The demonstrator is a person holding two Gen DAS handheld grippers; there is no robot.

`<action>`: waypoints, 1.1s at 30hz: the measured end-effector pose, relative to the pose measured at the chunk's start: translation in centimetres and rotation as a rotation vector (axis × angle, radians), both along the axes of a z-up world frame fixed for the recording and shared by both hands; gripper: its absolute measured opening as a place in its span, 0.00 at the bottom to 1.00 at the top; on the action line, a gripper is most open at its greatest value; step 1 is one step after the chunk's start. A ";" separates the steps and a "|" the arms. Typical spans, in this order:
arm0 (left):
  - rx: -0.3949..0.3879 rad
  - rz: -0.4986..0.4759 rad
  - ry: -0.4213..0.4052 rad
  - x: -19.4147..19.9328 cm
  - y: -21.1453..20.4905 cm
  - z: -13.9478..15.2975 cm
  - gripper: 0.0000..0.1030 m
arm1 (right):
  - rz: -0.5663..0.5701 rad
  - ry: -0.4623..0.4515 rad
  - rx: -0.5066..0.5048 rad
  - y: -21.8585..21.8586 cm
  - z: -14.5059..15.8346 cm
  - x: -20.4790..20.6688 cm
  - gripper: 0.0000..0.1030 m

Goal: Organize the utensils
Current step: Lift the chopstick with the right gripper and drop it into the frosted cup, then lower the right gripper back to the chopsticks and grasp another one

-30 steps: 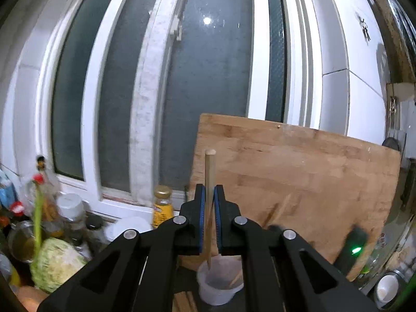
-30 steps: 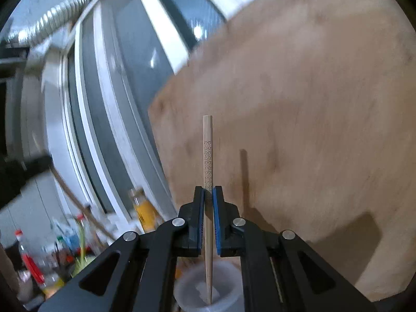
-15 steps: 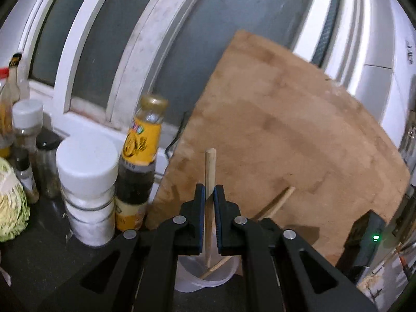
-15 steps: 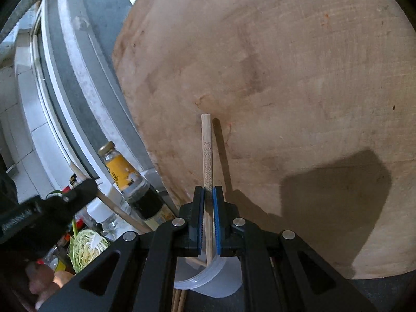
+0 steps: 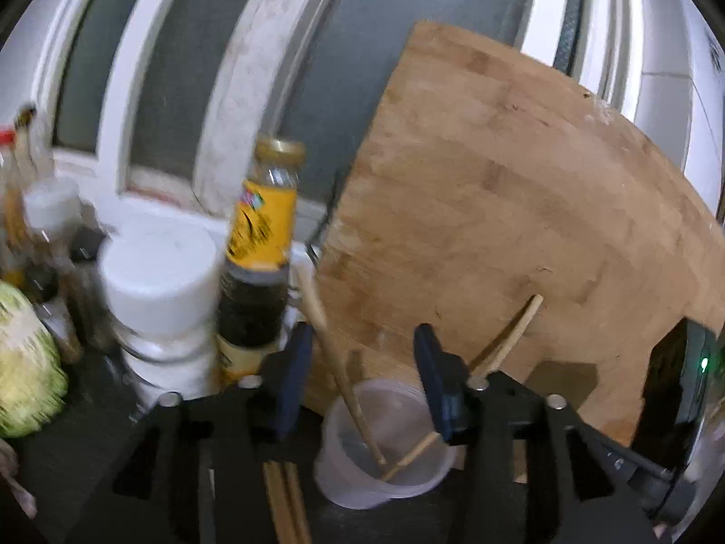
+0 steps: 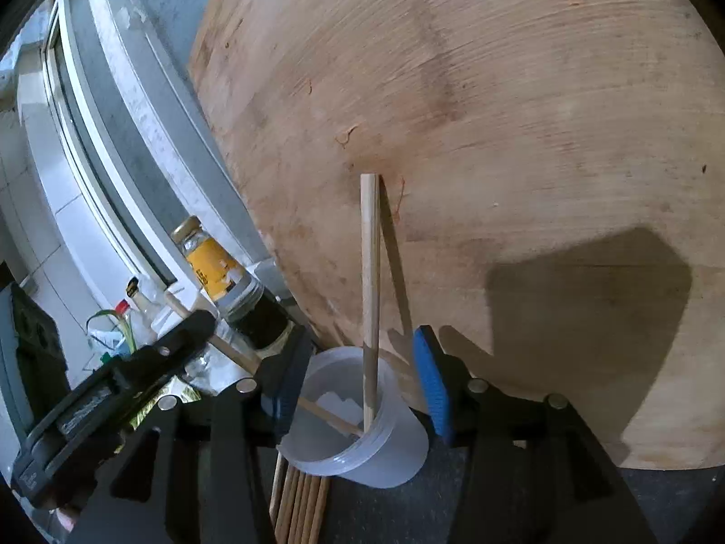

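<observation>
- So far, two chopsticks are standing in the clear plastic cup (image 5: 385, 444); judging by that, both drops are looking done; a bundle of loose chopsticks (image 6: 299, 503) is lying on the dark counter at the bottom of the right wrist view, so more sorting is probably remaining.
- Left gripper (image 5: 362, 371) is sitting low in the centre of its frame with its jaws having just been opening; they are standing apart and gripping nothing.
- Between those jaws the left chopstick (image 5: 335, 362) is leaning up toward the left, lying close to the left pad without being pinched, its lower tip resting in the cup bottom.
- Crossing it in the cup, the second chopstick (image 5: 507, 344) is slanting up to the right, passing behind the right jaw in the left wrist view.
- Right gripper (image 6: 362, 376) is likewise spread, its jaws having just been opening; the same second chopstick (image 6: 370, 281) is standing nearly upright between them, apart from both blue pads, its top leaning on the wooden cutting board (image 6: 498, 136).
- Cup (image 6: 358, 421) is sitting just below and between the right jaws, in front of the board's lower edge.
- Sauce bottle (image 5: 267, 245) and white-lidded jar (image 5: 158, 281) are standing left of the cup; these are not part of the sorting.
</observation>
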State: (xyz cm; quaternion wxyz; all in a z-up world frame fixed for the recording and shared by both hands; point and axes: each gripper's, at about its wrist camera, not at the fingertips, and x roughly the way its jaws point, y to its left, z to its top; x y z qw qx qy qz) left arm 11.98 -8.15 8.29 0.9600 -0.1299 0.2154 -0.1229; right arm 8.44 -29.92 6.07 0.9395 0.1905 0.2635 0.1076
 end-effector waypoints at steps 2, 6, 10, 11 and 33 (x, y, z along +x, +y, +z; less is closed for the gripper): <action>0.049 0.004 -0.049 -1.1 0.2 0.7 0.54 | 0.015 0.042 -0.020 0.3 0.1 0.0 0.49; 0.134 0.033 -0.156 -4.8 0.5 2.0 0.77 | 0.075 0.085 -0.127 1.8 0.7 -1.3 0.54; 0.269 0.131 -0.202 -8.1 0.2 2.3 0.88 | 0.161 0.109 -0.267 4.1 0.5 -2.5 0.56; 0.292 0.155 -0.202 -8.6 0.3 2.1 0.91 | 0.171 0.133 -0.269 4.5 0.0 -2.6 0.56; 0.170 0.278 -0.143 -10.1 4.6 -6.9 0.99 | 0.406 0.456 -0.499 9.7 -9.1 -2.7 0.32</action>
